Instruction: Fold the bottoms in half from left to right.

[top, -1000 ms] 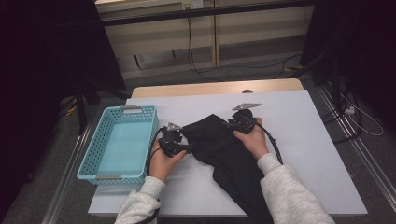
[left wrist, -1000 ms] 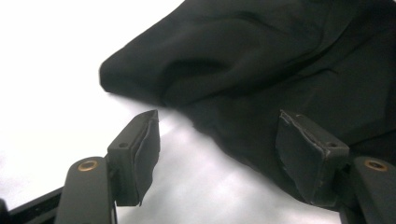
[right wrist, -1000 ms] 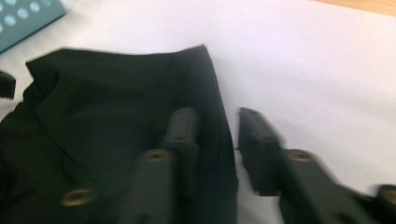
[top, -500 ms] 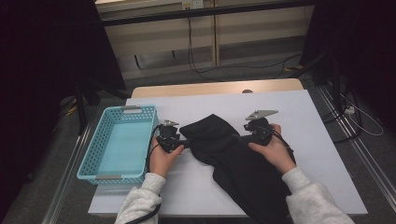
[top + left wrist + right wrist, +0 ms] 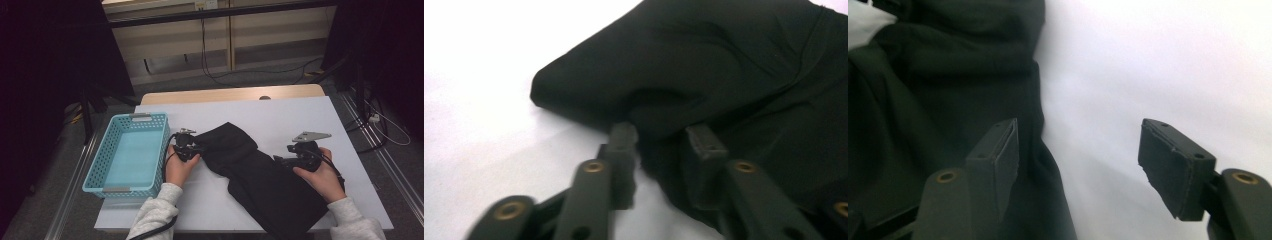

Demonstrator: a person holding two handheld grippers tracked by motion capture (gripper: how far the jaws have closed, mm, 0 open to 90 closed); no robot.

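Two grippers at one black garment (image 5: 260, 175), left gripper (image 5: 196, 148) just closed onto its left fold, right gripper (image 5: 281, 161) opened wide at its right edge, nothing held.

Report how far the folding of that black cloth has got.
Done: the black cloth lies partly folded on the table, its top doubled over. In hand: the left gripper has just been closing over the cloth's left fold; the right gripper stands open at its right edge, holding nothing. Left: finish folding; the basket beside it holds nothing.
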